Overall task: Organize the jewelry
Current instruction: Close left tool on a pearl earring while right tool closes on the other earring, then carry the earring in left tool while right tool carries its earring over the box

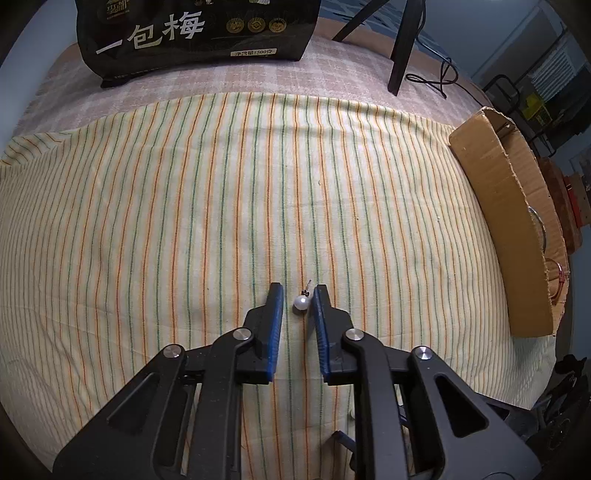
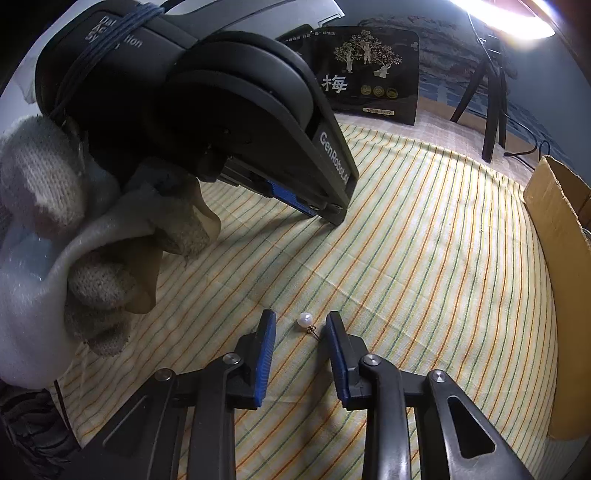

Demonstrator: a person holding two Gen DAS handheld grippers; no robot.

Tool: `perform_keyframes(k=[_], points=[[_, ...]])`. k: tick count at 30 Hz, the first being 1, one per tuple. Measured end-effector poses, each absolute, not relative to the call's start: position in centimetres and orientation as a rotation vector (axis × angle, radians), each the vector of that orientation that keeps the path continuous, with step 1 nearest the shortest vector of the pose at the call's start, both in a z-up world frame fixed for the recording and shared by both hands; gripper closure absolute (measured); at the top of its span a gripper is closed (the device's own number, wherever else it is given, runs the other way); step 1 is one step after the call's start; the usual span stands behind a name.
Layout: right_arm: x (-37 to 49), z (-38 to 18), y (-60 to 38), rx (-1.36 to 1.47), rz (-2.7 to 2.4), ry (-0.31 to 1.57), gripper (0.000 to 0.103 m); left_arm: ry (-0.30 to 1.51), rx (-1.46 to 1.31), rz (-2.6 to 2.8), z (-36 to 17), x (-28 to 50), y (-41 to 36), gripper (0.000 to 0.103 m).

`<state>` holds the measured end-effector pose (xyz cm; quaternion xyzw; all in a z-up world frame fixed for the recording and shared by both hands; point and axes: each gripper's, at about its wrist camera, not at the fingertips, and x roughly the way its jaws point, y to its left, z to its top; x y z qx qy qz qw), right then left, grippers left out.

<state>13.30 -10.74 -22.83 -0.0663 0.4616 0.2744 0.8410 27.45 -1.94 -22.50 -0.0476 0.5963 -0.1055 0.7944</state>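
At the right edge of the left wrist view we see a cardboard box (image 1: 495, 221), its torn, corrugated wall curving down the frame; inside, only a thin metal ring (image 1: 537, 218) and a reddish loop (image 1: 561, 277) peek over the rim, too little to name. In the right wrist view the same box (image 2: 554, 258) fills the right side, its contents hidden.

A soft cloth (image 1: 184, 203) with fine orange and green stripes covers the surface. At the top of the frame stands a glossy black bag (image 1: 195, 33) with pale characters, and a black tripod leg (image 1: 404, 44) lies to its right.

Low in the centre of the left wrist view, a pearl earring (image 1: 301, 302) rests on the cloth between the blue-padded fingers of the left gripper (image 1: 297, 291), which is spread, holding nothing; the round, shiny bead sits close to the right pad. Its thin post points up the frame and slightly right.

In the right wrist view an earring (image 2: 306, 319) lies between the parted fingers of the right gripper (image 2: 300, 320), ungrasped, post aimed lower right. The left gripper (image 2: 317, 206) slants in from the upper left, gripped by a hand (image 2: 74, 240) in a knitted glove.
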Motion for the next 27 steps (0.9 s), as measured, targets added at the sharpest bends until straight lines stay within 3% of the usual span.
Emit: perform_keyframes(k=[3,7,12,27], points=[[13.1,-22.9,-10.6,-0.154,0.577,0.972,0.076,1.284,-0.104,-0.226,-22.6,27.6,-1.8,0.096],[13.0,-22.9,-10.4,-0.177,0.569,0.967,0.080,1.284,-0.107,-0.224,-22.5,27.5,-1.7,0.097],[13.0,-22.9,-10.2,-0.196,0.550,0.964,0.096,1.278,-0.090,-0.219,-22.5,27.4,-1.9,0.097],[12.7,-21.2,-12.5,-0.125,0.536,0.953,0.097,1.231,-0.117,-0.208,-20.4,26.5,-0.5,0.097]])
